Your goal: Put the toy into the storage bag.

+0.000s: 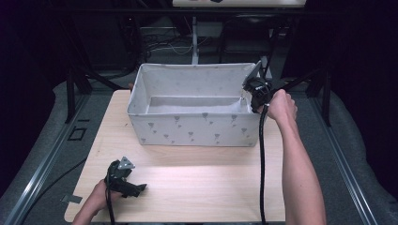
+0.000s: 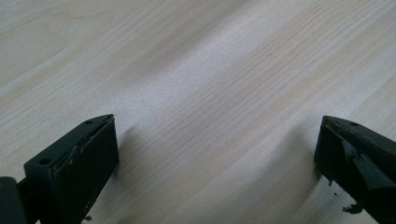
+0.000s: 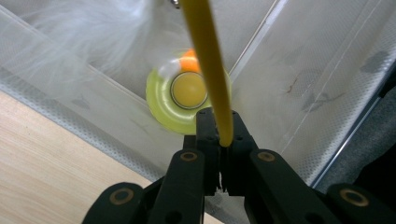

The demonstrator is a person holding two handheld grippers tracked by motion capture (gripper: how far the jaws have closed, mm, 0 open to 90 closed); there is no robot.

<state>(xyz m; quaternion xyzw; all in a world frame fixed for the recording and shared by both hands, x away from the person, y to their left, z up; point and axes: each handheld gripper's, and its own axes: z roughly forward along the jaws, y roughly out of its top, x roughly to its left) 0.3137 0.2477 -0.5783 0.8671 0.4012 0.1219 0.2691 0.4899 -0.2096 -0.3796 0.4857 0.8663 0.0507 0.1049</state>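
One wooden table (image 1: 187,183) carried one grey fabric bin (image 1: 187,129) with printed motifs, set toward the far edge, probably so the near half stayed free for resting a tool. Right gripper (image 3: 219,140) hovered over the bin's right wall, jaws pinched together on one yellow rod (image 3: 208,56); my read is the rod was held above the bin for lowering in beside one yellow-green disc (image 3: 187,100) with an orange bit, already on the bin floor near white fluffy stuff. Left gripper (image 1: 126,180) lay idle on the near-left table, jaws spread wide, nothing between them.
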